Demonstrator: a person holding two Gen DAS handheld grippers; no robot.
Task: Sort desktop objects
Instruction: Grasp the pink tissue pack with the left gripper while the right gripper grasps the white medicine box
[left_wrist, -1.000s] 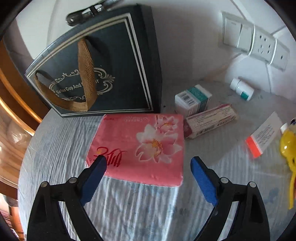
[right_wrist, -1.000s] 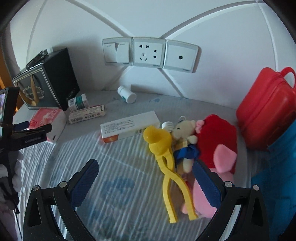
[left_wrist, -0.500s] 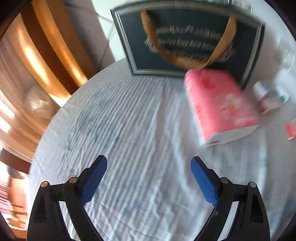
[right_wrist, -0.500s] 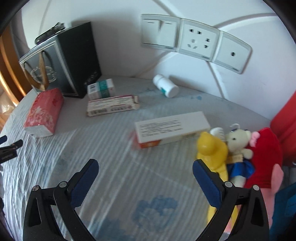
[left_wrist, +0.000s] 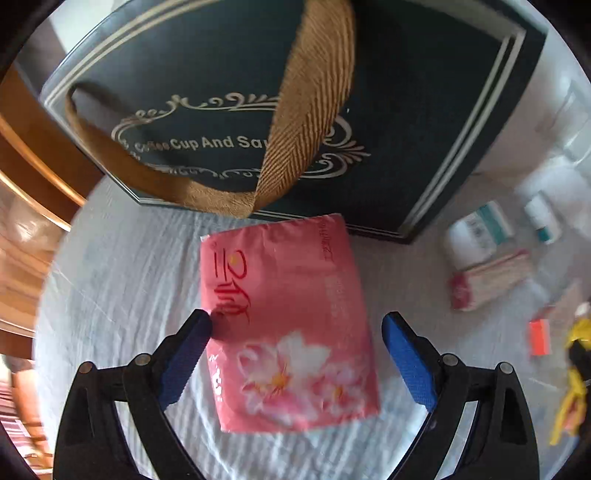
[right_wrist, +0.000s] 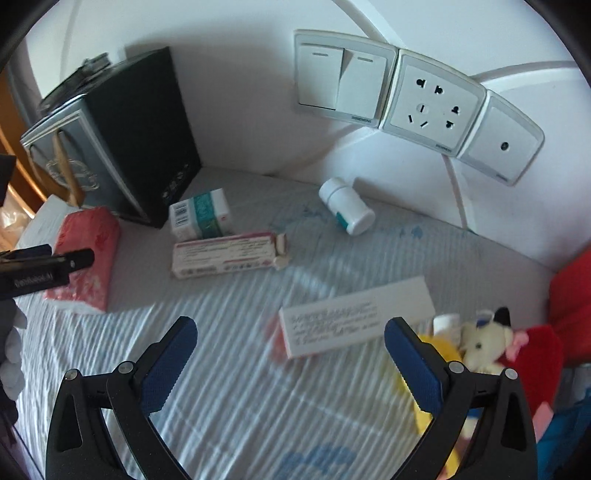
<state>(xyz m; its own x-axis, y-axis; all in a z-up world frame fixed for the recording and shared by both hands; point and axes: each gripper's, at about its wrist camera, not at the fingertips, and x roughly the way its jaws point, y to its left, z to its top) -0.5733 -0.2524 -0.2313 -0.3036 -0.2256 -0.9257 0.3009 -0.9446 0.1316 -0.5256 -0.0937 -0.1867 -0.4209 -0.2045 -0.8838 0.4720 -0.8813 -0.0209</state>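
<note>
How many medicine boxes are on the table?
3: a teal-and-white box beside the dark gift box, a pink-trimmed box just before it, a long white box nearest the right gripper.

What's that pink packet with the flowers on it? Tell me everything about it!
The pink packet looks like a soft plastic pack of tissues, printed with pale flowers and red writing. It lies flat on the white striped cloth, its far end just in front of the dark gift bag; whether they touch is unclear. The open left gripper straddles it, one blue pad beside its left edge, not squeezing it.
</note>
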